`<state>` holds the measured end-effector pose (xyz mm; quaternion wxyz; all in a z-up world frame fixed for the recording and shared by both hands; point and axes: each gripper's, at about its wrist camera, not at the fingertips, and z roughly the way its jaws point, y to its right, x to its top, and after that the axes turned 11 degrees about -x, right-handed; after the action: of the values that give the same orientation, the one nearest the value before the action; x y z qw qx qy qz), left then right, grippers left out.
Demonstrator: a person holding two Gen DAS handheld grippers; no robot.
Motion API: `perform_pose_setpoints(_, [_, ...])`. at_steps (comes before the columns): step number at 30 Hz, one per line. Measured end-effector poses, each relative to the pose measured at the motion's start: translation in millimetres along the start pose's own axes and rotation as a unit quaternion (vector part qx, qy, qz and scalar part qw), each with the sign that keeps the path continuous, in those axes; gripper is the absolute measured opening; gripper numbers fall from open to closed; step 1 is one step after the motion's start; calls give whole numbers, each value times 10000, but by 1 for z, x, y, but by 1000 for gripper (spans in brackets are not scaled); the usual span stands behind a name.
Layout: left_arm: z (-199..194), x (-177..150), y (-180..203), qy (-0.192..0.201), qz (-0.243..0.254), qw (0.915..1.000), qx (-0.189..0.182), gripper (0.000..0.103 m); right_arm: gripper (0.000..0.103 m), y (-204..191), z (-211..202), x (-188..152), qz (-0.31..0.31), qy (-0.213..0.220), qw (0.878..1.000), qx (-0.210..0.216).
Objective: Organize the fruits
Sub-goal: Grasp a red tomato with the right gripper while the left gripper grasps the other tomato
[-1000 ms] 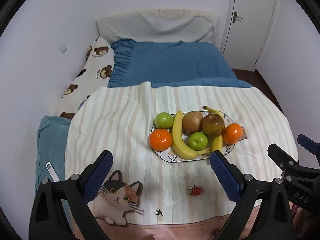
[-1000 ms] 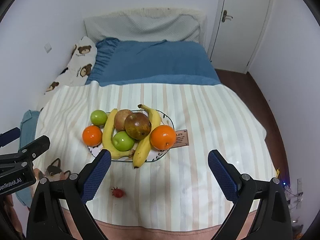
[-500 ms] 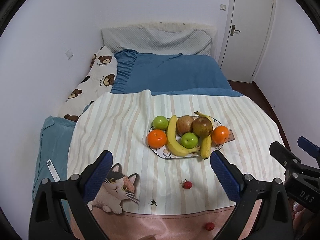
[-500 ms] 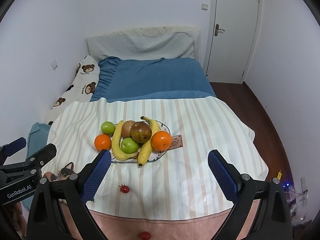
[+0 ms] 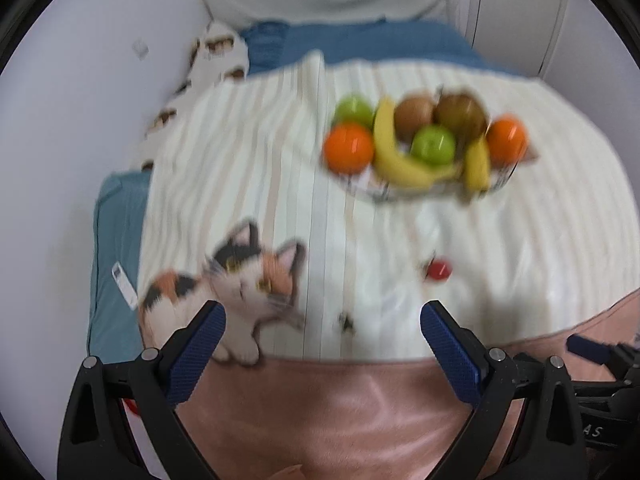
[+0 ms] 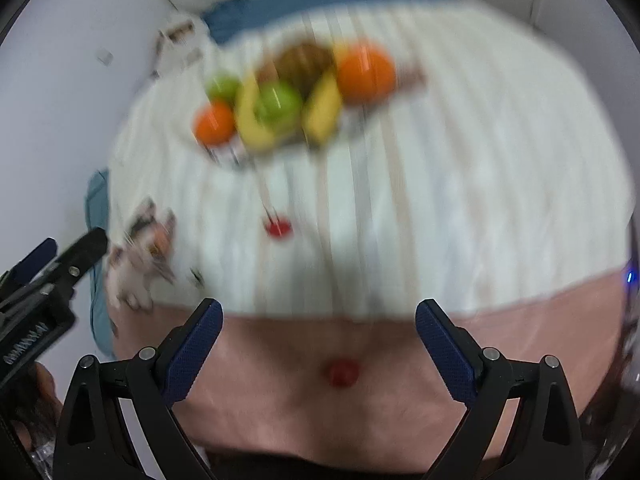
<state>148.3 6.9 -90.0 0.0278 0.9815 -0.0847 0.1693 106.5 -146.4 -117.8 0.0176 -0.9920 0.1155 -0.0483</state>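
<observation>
- White walls, a door and a bed with a blue cover sit behind the desk (image 5: 400,248), which has a striped cloth with a cat picture (image 5: 240,280) on it.
- Both of my views are blurry, so small things are hard to make out.
- On the far part of the desk is the plate (image 5: 384,192), and it looks full of fruit.
- On the plate I can see two oranges (image 5: 349,147) (image 5: 506,139), two green apples (image 5: 353,109) (image 5: 433,145), two bananas (image 5: 396,160) (image 5: 478,164) and two brown round fruits (image 5: 414,114) (image 5: 460,114).
- So I think the big fruits are already in place, and most of the job is done.
- One small red fruit (image 5: 439,269) lies on the white cloth, between the plate and me, apart from the plate.
- A second small red fruit (image 6: 343,373) lies on the pink edge of the cloth, close in front of my right gripper (image 6: 318,322).
- Something red also peeks out behind my left gripper (image 5: 322,324), low on the left, but I cannot tell what it is.
- I think these little red ones are what is left to pick up and put with the rest.
- The jaws of my left gripper are wide apart and hold nothing.
- The jaws of my right gripper are wide apart too, and nothing is between them.
- Neither gripper touches any fruit right now.
- The second red fruit is the nearest one to my right gripper, so it seems a good one to take first.
- It is small and round, so I guess it could roll away if I bump it.
</observation>
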Motion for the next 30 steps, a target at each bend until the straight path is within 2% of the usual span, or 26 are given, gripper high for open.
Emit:
perform_pose_setpoints(4, [30, -20, -5, -443, -58, 9990, 40, 100, 74, 4, 47, -22, 54, -564, 9984, 59])
perform_pose_setpoints(8, [50, -33, -5, -756, -58, 9971, -5, 100, 66, 0, 74, -39, 54, -841, 9964, 47])
perform_pose_setpoints(12, [65, -42, -2, -969, 24, 9953, -23, 100, 54, -8, 95, -50, -35, -933, 9956, -88])
perform_pose_setpoints(14, [69, -42, 1, -1047, 52, 9945, -60, 100, 46, -12, 98, -53, -190, -786, 9963, -290])
perform_pose_setpoints(15, [71, -40, 2, -1075, 45, 9941, -161, 100, 32, -14, 98, -54, -245, -717, 9964, -378])
perform_pose_setpoints(18, [75, -29, 5, -1120, -15, 9926, -466, 100, 31, -12, 96, -56, -184, -633, 9972, -340])
perform_pose_setpoints(22, [91, -1, 18, -1153, -21, 9900, -815, 99, 31, 0, 75, -49, 21, -301, 9991, -301])
perform_pose_setpoints(26, [109, 20, 33, -1288, 46, 9856, -1093, 73, 31, 7, 62, -34, 161, -41, 9993, -331])
perform_pose_setpoints(27, [115, 25, 39, -1329, 106, 9847, -1126, 69, 31, 9, 60, -30, 198, 5, 9992, -342])
perform_pose_setpoints(30, [126, 34, 53, -1394, 290, 9830, -1159, 69, 31, 17, 57, -12, 289, 145, 9985, -449])
